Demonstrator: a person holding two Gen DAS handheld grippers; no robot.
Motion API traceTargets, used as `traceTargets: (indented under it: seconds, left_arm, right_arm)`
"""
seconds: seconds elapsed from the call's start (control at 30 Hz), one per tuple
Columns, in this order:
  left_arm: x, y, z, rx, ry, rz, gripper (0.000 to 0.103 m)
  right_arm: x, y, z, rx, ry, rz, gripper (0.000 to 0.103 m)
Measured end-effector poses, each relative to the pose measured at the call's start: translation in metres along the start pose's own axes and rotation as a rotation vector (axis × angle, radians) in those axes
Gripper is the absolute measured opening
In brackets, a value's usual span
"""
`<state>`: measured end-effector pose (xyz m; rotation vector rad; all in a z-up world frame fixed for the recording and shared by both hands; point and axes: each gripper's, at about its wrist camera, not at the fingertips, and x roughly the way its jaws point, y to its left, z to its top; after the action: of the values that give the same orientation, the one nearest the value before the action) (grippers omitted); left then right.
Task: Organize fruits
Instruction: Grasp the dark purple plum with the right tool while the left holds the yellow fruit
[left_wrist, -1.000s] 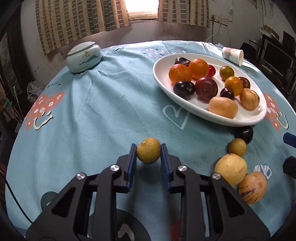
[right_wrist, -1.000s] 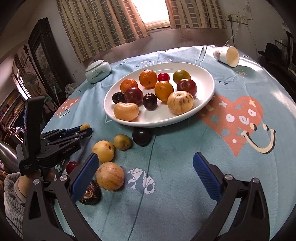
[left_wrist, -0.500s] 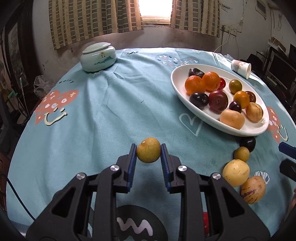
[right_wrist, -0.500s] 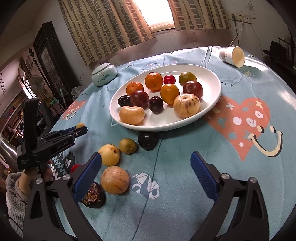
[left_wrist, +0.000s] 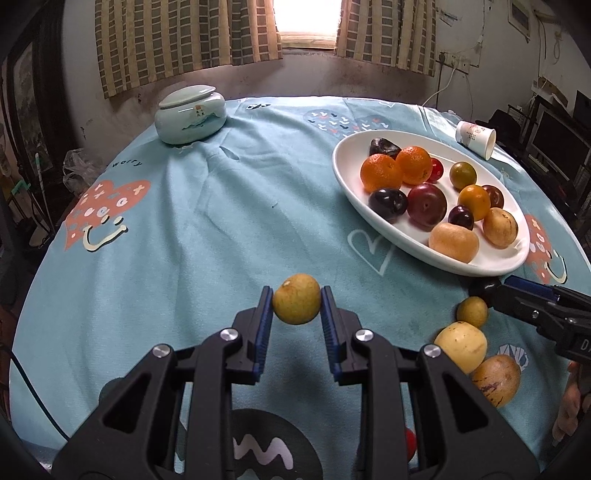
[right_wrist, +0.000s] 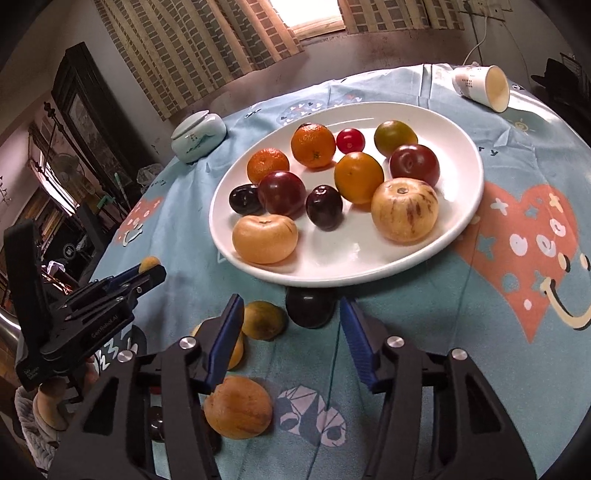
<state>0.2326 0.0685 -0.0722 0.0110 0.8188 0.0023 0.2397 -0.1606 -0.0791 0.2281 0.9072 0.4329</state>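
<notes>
Now closing right fingers around dark plum, lying dead ahead between them on desk, touching plate rim; pads not yet pressing. Left fingers clenching yellow-green fruit, lifted clear.

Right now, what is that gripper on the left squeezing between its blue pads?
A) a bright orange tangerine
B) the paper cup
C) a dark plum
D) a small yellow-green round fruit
D: the left gripper has its pads pressed on either side of a small yellow-green fruit, held above the tablecloth; the tangerines lie on the white plate.
</notes>
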Motion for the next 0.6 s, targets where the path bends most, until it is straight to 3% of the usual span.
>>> traceTargets:
  seconds: [0.23, 0.6]
  left_arm:
    - [0.002, 0.000, 0.000, 0.004, 0.010, 0.004, 0.026]
    - [0.005, 0.000, -0.003, 0.010, 0.022, 0.007, 0.026]
  right_arm:
    - [0.009, -0.002, 0.003, -0.009, 0.016, -0.017, 0.045]
    - [0.009, -0.010, 0.001, 0.052, 0.032, 0.048, 0.043]
